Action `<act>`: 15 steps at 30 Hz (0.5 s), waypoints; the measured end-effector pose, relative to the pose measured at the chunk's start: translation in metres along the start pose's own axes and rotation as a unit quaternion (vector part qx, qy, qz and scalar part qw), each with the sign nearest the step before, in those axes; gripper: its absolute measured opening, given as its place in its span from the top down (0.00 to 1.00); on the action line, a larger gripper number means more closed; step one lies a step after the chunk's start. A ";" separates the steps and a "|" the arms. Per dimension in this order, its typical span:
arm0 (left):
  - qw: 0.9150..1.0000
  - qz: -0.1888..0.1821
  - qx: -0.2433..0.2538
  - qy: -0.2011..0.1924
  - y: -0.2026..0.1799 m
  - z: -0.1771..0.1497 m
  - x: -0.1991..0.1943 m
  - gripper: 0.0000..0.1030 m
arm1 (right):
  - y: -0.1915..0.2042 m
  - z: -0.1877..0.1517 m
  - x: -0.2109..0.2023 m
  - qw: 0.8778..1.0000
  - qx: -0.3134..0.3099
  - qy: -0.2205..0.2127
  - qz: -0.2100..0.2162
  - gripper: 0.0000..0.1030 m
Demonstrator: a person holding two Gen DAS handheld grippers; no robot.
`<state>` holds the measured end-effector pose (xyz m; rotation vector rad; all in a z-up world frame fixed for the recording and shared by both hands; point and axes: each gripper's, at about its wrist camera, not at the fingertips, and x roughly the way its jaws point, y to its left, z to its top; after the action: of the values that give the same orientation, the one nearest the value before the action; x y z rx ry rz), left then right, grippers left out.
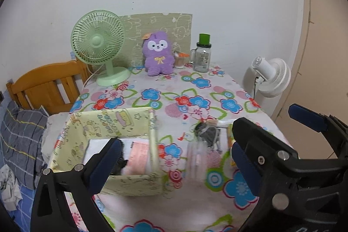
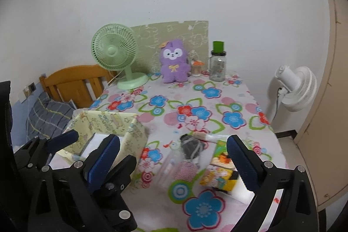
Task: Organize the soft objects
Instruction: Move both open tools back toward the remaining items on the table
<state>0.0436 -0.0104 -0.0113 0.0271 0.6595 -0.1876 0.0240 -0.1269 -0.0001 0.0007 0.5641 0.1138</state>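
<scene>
A purple plush toy (image 1: 159,53) (image 2: 174,62) stands at the table's far edge. A pale yellow storage box (image 1: 104,145) (image 2: 108,129) sits open at the near left; a black item and a pink packet (image 1: 138,158) lie inside. A dark grey soft bundle (image 1: 207,132) (image 2: 191,146) lies on the cloth mid-table, beside a clear plastic packet (image 1: 196,160) (image 2: 169,166). A yellow printed pack (image 2: 219,171) lies to its right. My left gripper (image 1: 174,160) is open above the box's right side. My right gripper (image 2: 171,162) is open above the bundle.
A green desk fan (image 1: 99,45) stands at the back left, a glass jar with a green lid (image 1: 203,55) at the back right, a small cup (image 1: 179,60) beside the plush. A white fan (image 1: 270,77) stands off the table's right edge. A wooden headboard (image 1: 50,84) and bedding lie left.
</scene>
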 end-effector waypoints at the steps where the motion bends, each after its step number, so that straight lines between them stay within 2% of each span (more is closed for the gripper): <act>1: 1.000 -0.001 0.000 0.000 -0.003 -0.001 -0.001 0.00 | -0.003 -0.001 -0.002 1.000 0.000 -0.002 -0.003 0.03; 10: 1.000 -0.010 0.012 -0.005 -0.030 -0.009 -0.002 0.00 | -0.028 -0.013 -0.018 1.000 -0.001 -0.015 -0.021 0.03; 15: 1.000 -0.028 0.014 -0.005 -0.043 -0.016 0.004 0.00 | -0.041 -0.023 -0.022 0.999 0.003 -0.020 -0.037 0.03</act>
<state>0.0292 -0.0523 -0.0248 0.0347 0.6485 -0.2502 -0.0024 -0.1710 -0.0087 -0.0126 0.5238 0.0398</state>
